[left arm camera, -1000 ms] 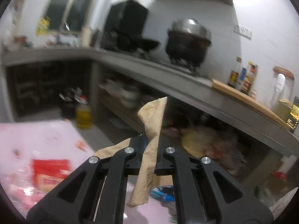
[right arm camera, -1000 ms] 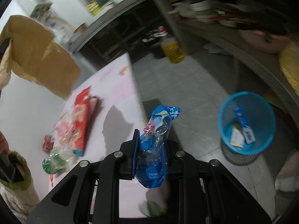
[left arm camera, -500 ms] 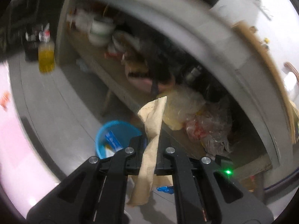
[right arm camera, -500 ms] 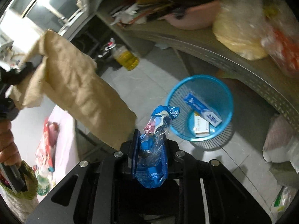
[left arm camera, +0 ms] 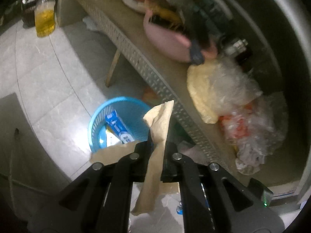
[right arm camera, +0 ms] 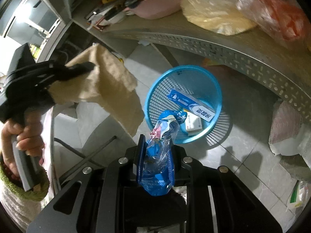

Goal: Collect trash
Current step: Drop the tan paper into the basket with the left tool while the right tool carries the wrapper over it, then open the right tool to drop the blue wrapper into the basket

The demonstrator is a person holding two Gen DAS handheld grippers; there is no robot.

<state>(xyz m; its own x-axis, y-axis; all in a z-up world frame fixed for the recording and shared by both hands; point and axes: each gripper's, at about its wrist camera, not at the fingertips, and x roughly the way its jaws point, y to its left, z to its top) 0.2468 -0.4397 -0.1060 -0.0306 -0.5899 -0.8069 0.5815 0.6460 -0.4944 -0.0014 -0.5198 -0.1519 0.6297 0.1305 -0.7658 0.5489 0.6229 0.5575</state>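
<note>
Trash status: your left tongs [left arm camera: 156, 151] pinch a crumpled tan paper sheet [left arm camera: 158, 128], right tongs [right arm camera: 156, 155] a blue plastic wrapper [right arm camera: 159, 155]; round blue mesh bin [right arm camera: 217, 89] holds seemingly two cartons; both drops remain.

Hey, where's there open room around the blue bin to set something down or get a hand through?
Bare floor tiles lie between the blue basket and the oil bottle. The low shelf is crowded with bags and a pink basin.
</note>
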